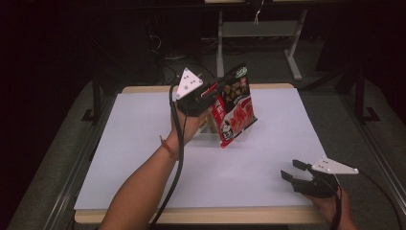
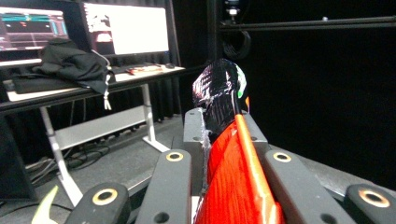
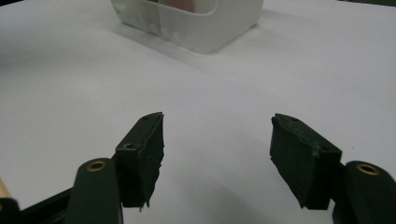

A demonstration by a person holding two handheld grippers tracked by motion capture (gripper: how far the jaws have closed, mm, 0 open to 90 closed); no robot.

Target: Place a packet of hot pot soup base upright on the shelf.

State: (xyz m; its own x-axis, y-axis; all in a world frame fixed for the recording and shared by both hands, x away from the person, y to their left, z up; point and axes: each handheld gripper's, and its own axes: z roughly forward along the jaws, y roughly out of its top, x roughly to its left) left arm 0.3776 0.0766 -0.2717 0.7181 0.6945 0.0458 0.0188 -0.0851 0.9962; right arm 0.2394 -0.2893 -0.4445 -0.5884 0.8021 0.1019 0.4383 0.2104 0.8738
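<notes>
Above the far middle of the white tabletop (image 1: 143,143), the left gripper (image 1: 210,91) holds a red and black snack bag (image 1: 234,105) clear of the surface, its fingers closed tight on the bag's upper edge. The bag hangs tilted, its lower corner pointing down toward the tabletop without touching it. From the left gripper view, the bag (image 2: 233,172) runs up between the two fingers (image 2: 173,182), red foil below and crinkled black foil at the top.

Just behind and below the bag, partly hidden by the hand and the bag, stands a translucent plastic container (image 3: 196,23); the right gripper view shows its near wall and rounded corner on the tabletop, with something reddish inside that is too cut off to name. It sits directly under the hanging bag's side, the one thing close to it.

Near the front right corner of the tabletop, the right gripper (image 1: 293,170) rests low, well apart from the bag and container, its fingers (image 3: 144,154) spread wide with nothing between them and bare tabletop ahead.

Beyond the tabletop, the left gripper view shows a desk (image 2: 93,88) with lit monitors (image 2: 126,28) and a dark garment (image 2: 70,63) lying on it.
</notes>
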